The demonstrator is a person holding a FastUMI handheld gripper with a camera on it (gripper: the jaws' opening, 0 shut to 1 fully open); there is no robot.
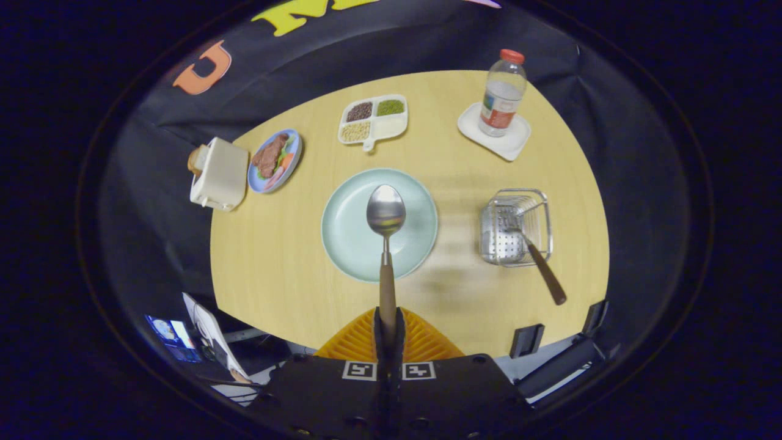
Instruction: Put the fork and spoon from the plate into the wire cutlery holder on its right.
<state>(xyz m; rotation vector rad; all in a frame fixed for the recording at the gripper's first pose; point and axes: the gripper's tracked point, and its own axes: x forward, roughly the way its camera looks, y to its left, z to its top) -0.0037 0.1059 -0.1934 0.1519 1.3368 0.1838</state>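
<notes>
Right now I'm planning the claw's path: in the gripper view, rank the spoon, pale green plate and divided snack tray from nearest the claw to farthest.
1. Spoon: handle clamped in the claw.
2. Pale green plate: just ahead, under the spoon's bowl.
3. Divided snack tray: beyond the plate, toward the table's far edge.

Even overhead light leaves the table bright. Soft blurred shadows lie beside the plate and holder. The spoon bowl glints. Fisheye bending curves the table edges; the surroundings fall dark.

The wooden table carries a plate, wire holder, toaster, and bottle coaster.
</notes>
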